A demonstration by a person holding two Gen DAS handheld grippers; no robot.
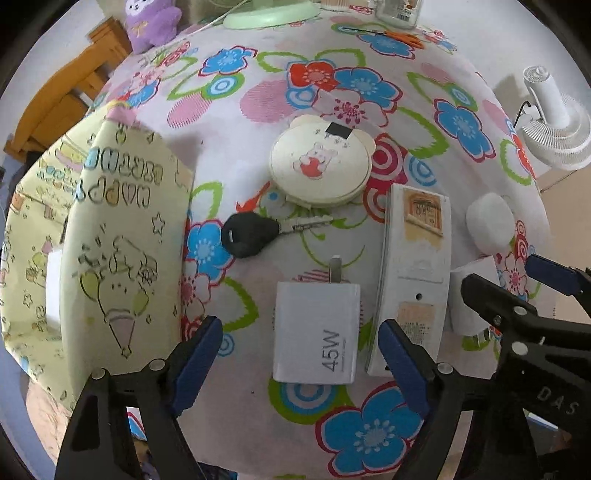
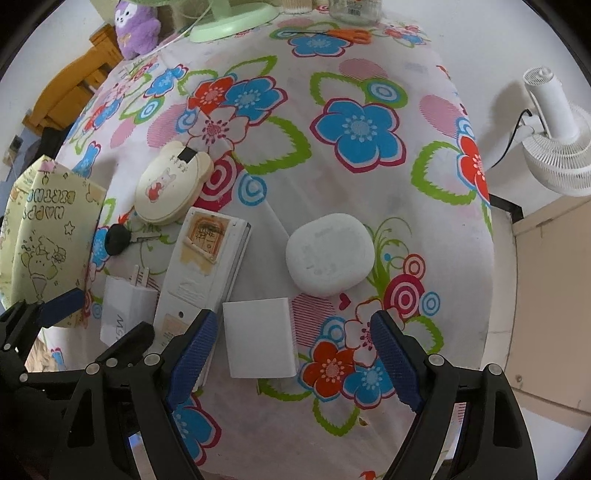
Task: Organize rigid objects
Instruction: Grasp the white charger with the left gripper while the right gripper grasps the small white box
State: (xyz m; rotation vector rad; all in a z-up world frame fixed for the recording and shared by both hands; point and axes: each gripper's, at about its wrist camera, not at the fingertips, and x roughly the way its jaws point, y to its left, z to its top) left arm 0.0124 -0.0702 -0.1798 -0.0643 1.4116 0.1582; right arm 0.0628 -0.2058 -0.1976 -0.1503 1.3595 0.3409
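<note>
a bench (image 1: 258, 92) draped in a white cloth with big blue, red and pink flowers fills both views; pale walls behind, a wooden chair (image 1: 62, 99) at the far left, a white fan (image 2: 554, 147) at the right. at the far edge stand a purple plush toy (image 1: 151, 22), a green fan base (image 1: 269, 14), a glass jar (image 1: 399, 13) and orange scissors (image 2: 351, 35). a yellow gift bag (image 1: 110, 229) reads "happy birthday", seen upside down. the left gripper (image 1: 299, 365) has its fingers spread, released, either side of a white charger (image 1: 316, 332) marked "45w". the right gripper (image 2: 291, 362) fingers are also apart, flanking a plain white block (image 2: 258, 336) without pressing it. nearby lie a black key (image 1: 251, 234), a bear-shaped compact (image 1: 319, 166), a long white remote (image 1: 413, 266) and a white rounded case (image 2: 330, 253).
</note>
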